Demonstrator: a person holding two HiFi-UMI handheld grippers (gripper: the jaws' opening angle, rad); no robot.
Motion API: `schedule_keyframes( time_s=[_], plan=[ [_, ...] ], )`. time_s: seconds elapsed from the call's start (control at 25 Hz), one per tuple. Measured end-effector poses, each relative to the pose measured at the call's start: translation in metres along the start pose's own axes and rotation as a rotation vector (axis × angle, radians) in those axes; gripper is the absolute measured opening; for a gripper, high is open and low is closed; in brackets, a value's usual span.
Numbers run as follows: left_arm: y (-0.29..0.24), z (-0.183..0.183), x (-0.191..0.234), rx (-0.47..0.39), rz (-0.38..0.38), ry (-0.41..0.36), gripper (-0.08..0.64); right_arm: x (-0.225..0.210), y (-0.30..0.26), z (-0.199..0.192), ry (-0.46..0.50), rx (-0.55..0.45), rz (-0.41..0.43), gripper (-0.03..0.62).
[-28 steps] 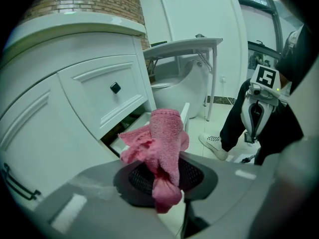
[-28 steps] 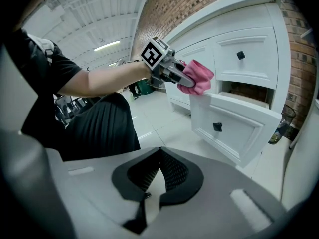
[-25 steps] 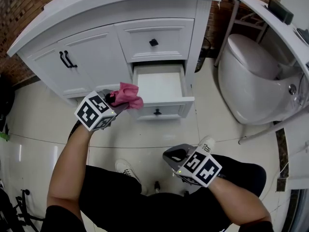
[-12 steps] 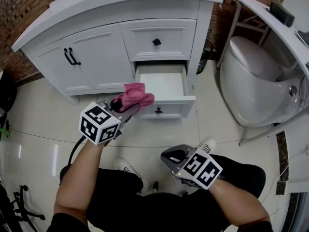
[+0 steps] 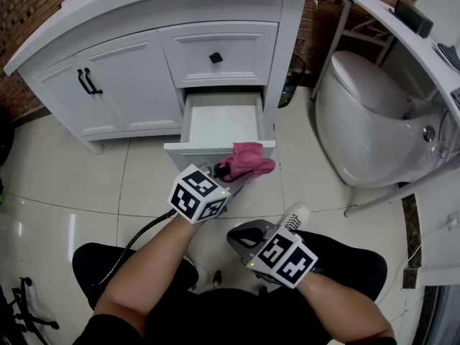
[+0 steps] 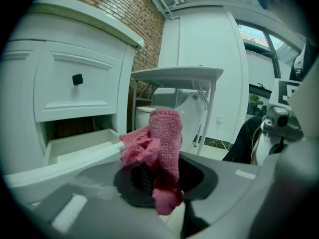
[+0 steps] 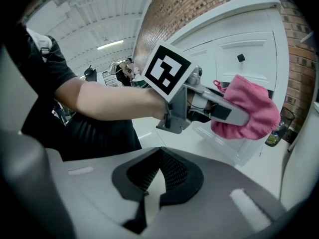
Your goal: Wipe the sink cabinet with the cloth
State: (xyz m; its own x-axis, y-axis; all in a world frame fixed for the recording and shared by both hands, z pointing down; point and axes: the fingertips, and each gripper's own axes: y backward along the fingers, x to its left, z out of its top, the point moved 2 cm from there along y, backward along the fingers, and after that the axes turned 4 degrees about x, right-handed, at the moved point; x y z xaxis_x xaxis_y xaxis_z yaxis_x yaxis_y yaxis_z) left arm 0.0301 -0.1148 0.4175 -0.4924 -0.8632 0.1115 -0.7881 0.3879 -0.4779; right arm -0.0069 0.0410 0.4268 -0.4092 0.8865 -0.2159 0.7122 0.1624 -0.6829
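Note:
The white sink cabinet [image 5: 122,85] fills the top of the head view, its bottom drawer [image 5: 215,145] pulled out and empty inside. My left gripper [image 5: 233,169] is shut on a crumpled pink cloth [image 5: 248,160], held just in front of the drawer's right front corner. In the left gripper view the cloth [image 6: 162,143] bunches up between the jaws, with the cabinet [image 6: 75,81] to the left. My right gripper [image 5: 242,237] hangs low by my knee, shut and holding nothing. Its own view shows the left gripper [image 7: 234,114] and the cloth [image 7: 249,114] ahead.
A white toilet [image 5: 366,121] stands right of the cabinet, with a white table edge [image 5: 402,31] above it. The cabinet has double doors with black handles [image 5: 85,81] at left and a shut upper drawer [image 5: 215,57]. Tiled floor [image 5: 57,185] spreads to the left. My legs are below.
My left gripper has carried the cloth right and down, from beside the drawer's left side to its right front corner. The right gripper has barely moved.

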Motion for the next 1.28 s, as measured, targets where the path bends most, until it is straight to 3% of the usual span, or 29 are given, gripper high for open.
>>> schedule_keyframes(
  time_s=[0.52, 1.28],
  plan=[
    [-0.021, -0.018, 0.012, -0.049, 0.063, 0.035, 0.097, -0.002, 0.0, -0.003, -0.01, 0.002, 0.002, 0.006],
    [0.081, -0.081, 0.087, -0.091, 0.313, 0.201, 0.095, 0.014, -0.019, 0.009, 0.036, 0.038, 0.021, 0.006]
  ],
)
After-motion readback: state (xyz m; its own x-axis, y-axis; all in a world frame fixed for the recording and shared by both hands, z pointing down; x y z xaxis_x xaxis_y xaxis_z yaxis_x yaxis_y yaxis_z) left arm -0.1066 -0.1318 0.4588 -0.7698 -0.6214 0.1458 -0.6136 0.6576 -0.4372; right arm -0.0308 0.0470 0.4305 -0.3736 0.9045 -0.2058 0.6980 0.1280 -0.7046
